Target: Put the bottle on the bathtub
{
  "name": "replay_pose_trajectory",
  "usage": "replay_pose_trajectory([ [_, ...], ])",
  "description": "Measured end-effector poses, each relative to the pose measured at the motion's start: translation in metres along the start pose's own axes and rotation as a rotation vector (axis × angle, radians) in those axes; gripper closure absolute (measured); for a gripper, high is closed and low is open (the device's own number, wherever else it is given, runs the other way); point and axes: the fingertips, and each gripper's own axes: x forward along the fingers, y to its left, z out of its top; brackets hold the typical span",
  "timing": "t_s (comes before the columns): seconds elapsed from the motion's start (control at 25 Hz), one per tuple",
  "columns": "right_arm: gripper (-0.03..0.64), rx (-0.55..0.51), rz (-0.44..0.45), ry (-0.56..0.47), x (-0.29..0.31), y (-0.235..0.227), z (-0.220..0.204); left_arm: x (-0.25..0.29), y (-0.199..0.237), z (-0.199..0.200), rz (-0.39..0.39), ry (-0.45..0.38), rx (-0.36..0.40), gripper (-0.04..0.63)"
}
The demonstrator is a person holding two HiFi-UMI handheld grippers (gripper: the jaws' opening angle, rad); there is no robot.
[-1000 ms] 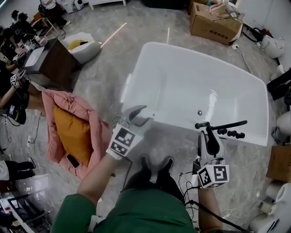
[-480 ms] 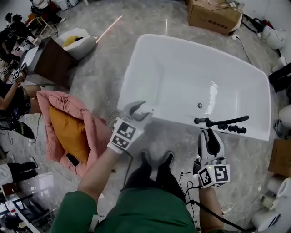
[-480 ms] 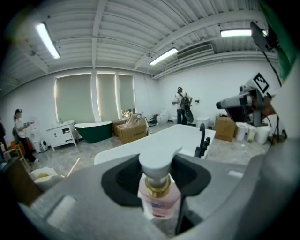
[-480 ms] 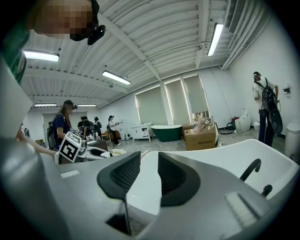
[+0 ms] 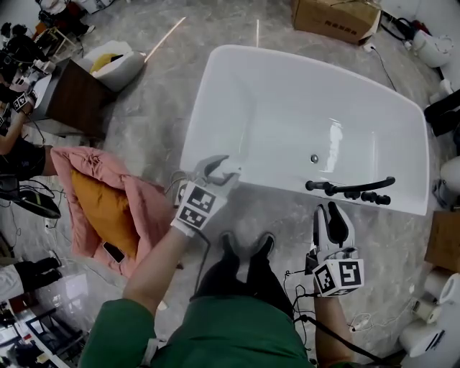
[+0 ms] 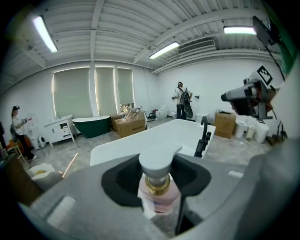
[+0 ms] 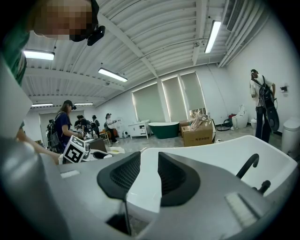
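A pink bottle (image 6: 158, 197) with a gold collar and a white pump head sits upright between the jaws of my left gripper (image 5: 218, 171), which is shut on it. In the head view that gripper hangs at the near left corner of the white bathtub (image 5: 287, 100), over its rim. My right gripper (image 5: 332, 215) is open and holds nothing; it points at the tub's near side, just short of the black faucet (image 5: 350, 190) on the rim. Through its jaws I see the bathtub (image 7: 220, 154).
A pink blanket with an orange cushion (image 5: 108, 208) lies on the floor to the left. Beyond it stand a dark cabinet (image 5: 68, 97) and a white bag (image 5: 118, 61). A cardboard box (image 5: 334, 18) sits past the tub. People stand at the far left.
My left gripper, with the bottle in it, has edged closer to the tub's near left corner. The right gripper has stayed in place.
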Motion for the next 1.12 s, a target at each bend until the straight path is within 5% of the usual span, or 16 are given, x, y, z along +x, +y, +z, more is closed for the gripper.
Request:
replay_pose_trajectory([
  [1.12,0.516,0.039,-0.025,0.077,0.036,-0.015,-0.019,0.063,0.018,-0.063,-0.039,0.113,0.034,0.423],
])
